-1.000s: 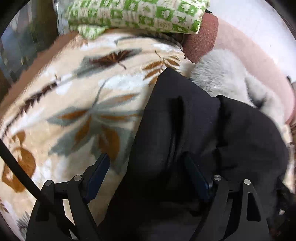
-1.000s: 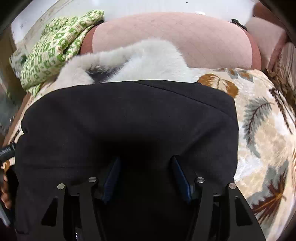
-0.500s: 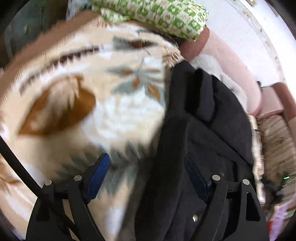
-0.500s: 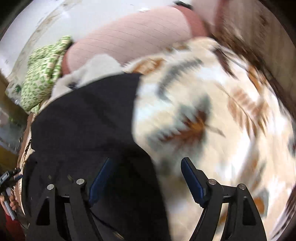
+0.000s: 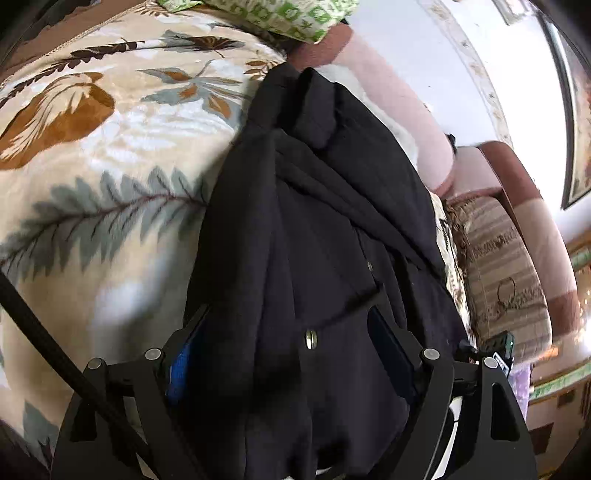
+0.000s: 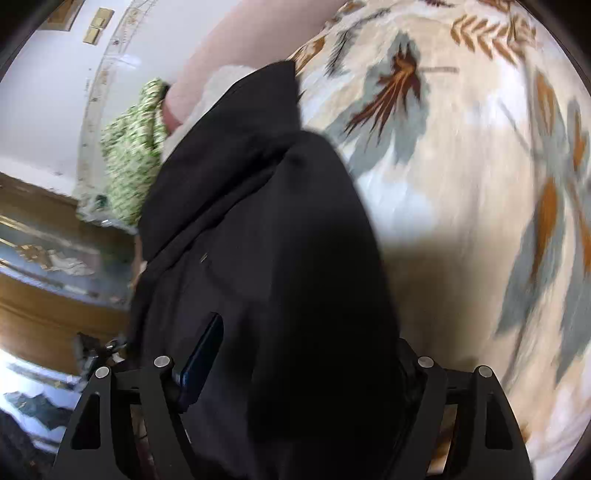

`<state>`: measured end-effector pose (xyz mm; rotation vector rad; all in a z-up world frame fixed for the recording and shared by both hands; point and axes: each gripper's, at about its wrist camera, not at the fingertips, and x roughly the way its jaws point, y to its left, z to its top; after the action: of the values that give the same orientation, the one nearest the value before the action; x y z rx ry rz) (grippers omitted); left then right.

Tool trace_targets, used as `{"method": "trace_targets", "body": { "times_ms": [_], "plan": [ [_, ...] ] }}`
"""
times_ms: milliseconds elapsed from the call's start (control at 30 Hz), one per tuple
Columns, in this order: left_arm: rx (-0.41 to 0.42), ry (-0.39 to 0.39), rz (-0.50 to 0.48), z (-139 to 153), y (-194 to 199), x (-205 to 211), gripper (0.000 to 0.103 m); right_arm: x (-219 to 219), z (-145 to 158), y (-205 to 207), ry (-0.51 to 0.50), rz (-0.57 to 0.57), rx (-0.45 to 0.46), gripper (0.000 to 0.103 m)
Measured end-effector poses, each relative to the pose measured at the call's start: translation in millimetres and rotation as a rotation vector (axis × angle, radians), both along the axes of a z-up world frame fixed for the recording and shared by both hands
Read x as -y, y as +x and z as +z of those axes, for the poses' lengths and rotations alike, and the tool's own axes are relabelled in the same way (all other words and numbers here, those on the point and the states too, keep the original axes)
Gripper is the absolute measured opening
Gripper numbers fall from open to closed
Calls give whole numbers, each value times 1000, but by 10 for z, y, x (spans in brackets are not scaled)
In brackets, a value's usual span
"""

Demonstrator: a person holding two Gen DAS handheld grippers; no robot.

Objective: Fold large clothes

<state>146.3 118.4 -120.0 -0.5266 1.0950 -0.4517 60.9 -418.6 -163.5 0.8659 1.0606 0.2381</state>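
Note:
A large black garment [image 5: 314,206] with metal snap buttons lies in a long folded bundle on a cream blanket with a leaf print [image 5: 110,155]. My left gripper [image 5: 291,343] has its jaws wide apart, one on each side of the near end of the bundle. The cloth bulges between them. In the right wrist view the same black garment [image 6: 258,221] fills the gap of my right gripper [image 6: 306,354]. Its jaws are also wide apart, and the right finger is hidden under the cloth.
A green and white patterned cloth [image 5: 280,14] lies at the far end of the blanket. A pink sofa back [image 5: 399,99] and a striped cushion [image 5: 506,273] stand to the right. A white fluffy item [image 6: 218,85] lies beside the garment. Wooden furniture [image 6: 44,295] stands left.
Both grippers have swung outward and turned to opposite ends of the garment. The flat black cloth now lies as a narrow, longer bundle running between both pairs of jaws.

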Motion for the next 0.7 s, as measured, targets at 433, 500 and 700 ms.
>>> {"method": "trace_targets", "body": {
  "times_ms": [433,500,700],
  "plan": [
    [29,-78,-48,-95,-382,78,81,-537,104,-382,21,65,99,68],
    [44,-67,-68,-67,-415,124,81,-525,137,-425,42,59,123,64],
    [-33,-37,4,-276,-275,109,82,-589,-81,-417,-41,59,44,64]
  ]
}}
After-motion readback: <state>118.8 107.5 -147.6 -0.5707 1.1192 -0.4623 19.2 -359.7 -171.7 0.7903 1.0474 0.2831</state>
